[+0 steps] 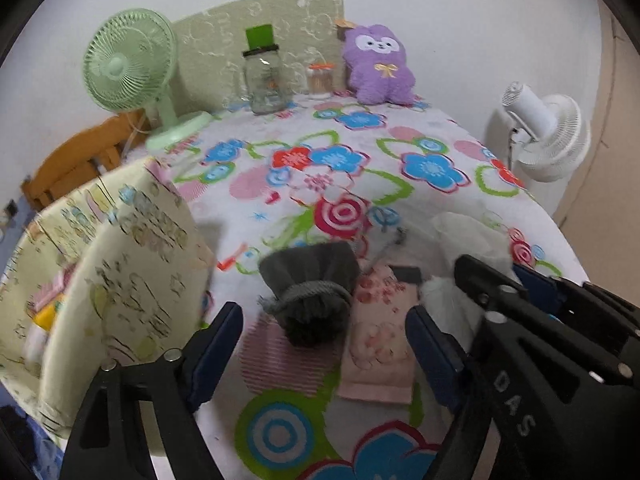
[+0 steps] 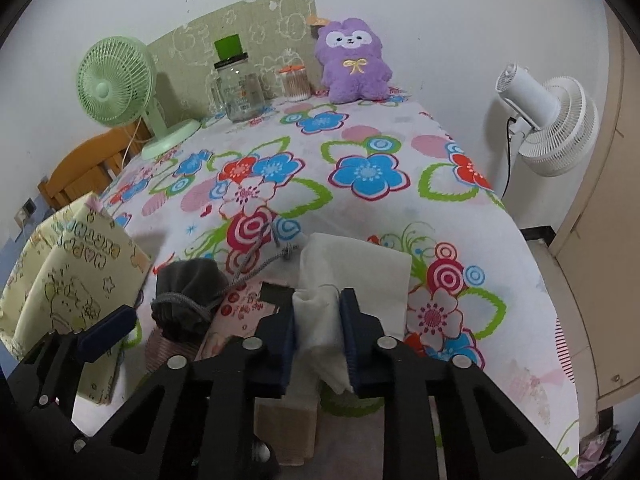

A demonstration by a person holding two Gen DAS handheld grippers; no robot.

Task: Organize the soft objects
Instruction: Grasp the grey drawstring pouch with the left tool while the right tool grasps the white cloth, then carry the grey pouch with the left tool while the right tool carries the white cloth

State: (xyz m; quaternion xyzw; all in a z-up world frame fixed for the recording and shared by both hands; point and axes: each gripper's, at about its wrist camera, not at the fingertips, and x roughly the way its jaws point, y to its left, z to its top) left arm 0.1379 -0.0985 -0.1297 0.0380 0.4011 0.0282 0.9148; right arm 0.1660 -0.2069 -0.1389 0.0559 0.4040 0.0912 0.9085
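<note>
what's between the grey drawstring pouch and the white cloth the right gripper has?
The pink floral packet lies flat between the grey pouch and the white cloth; clearest in the left wrist view.

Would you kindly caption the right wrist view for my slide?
Right gripper shut on a white cloth atop the floral tablecloth, grey drawstring pouch alongside.

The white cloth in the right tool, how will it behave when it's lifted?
The white cloth is bunched between the right tool's pads, so it is probably floppy and will drape. It looks thin, so likely light. Its free end may drag across the tablecloth.
</note>
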